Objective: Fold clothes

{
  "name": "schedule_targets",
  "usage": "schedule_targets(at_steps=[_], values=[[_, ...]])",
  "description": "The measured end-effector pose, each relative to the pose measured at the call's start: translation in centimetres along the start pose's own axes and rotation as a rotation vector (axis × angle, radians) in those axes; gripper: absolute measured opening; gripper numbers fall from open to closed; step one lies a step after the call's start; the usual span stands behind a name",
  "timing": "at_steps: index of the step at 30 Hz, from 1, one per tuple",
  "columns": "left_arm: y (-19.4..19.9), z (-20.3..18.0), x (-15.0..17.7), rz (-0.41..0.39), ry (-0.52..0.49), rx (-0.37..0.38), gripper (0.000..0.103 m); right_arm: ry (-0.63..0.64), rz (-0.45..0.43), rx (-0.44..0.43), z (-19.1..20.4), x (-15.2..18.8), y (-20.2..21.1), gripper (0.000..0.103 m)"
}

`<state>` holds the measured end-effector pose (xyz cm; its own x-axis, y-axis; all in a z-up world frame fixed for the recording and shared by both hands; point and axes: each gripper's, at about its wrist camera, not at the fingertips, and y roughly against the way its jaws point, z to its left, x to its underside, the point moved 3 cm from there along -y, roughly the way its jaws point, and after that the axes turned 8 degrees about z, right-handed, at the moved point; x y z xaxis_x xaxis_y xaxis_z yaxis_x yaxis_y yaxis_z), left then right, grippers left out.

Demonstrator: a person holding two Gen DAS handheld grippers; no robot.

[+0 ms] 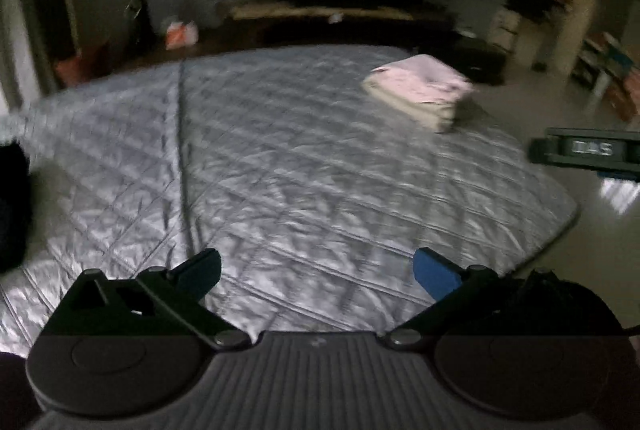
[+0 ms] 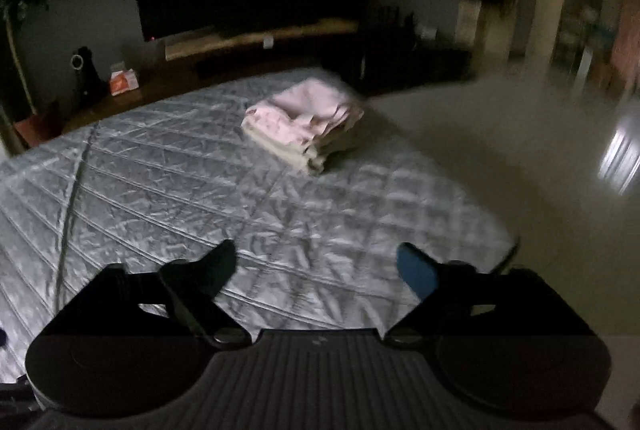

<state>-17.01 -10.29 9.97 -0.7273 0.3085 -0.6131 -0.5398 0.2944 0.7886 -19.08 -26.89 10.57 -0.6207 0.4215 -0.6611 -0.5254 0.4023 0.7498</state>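
Clothes (image 1: 420, 90) sit in a folded stack, pink on top of cream, near the far right corner of the quilted grey mat (image 1: 280, 158) as my left wrist camera sees it. My left gripper (image 1: 318, 270) hangs over the near part of the mat with its jaws spread wide and nothing between them; the stack is well apart from it. At the right edge of this view I catch the side of my right gripper (image 1: 584, 150), held over the pale floor (image 1: 560, 270) just beside the mat. The picture is smeared and dim, so fine detail is lost.

From my right wrist camera the stack (image 2: 304, 122) lies ahead, close to the mat's (image 2: 200, 198) far edge, with the floor (image 2: 500, 150) just beside it. My right gripper (image 2: 316, 270) is also spread wide and empty over the near mat. I judge the pile is parked in that corner to keep the middle of the mat clear for spreading a garment. I see no unfolded garment in either view, so I cannot tell whether more remains.
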Motion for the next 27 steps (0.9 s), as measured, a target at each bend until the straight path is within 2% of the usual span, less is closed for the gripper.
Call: schedule_targets(at_steps=[3, 9, 14, 18, 23, 27], values=[[2.8, -1.8, 0.1, -0.043, -0.039, -0.002, 0.102, -0.008, -0.047, 0.027, -0.8, 1.3, 3.0, 0.102], [6.9, -2.8, -0.8, -0.122, -0.021, -0.018, 0.102, -0.055, -0.066, -0.048, -2.9, 3.5, 7.7, 0.102], [9.8, -3.7, 1.2, -0.172, -0.012, -0.047, 0.102, -0.081, -0.081, -0.050, -4.8, 5.8, 10.1, 0.103], [10.3, -4.7, 1.9, -0.190, -0.031, -0.048, 0.102, -0.064, -0.074, -0.033, -5.3, 7.5, 11.3, 0.103], [11.2, -5.7, 1.7, -0.213, -0.084, -0.034, 0.102, -0.079, -0.111, -0.043, -5.3, 6.8, 13.2, 0.103], [11.6, -5.5, 0.6, -0.238, -0.053, -0.010, 0.102, -0.077, -0.171, -0.031, -5.6, 5.7, 14.7, 0.103]])
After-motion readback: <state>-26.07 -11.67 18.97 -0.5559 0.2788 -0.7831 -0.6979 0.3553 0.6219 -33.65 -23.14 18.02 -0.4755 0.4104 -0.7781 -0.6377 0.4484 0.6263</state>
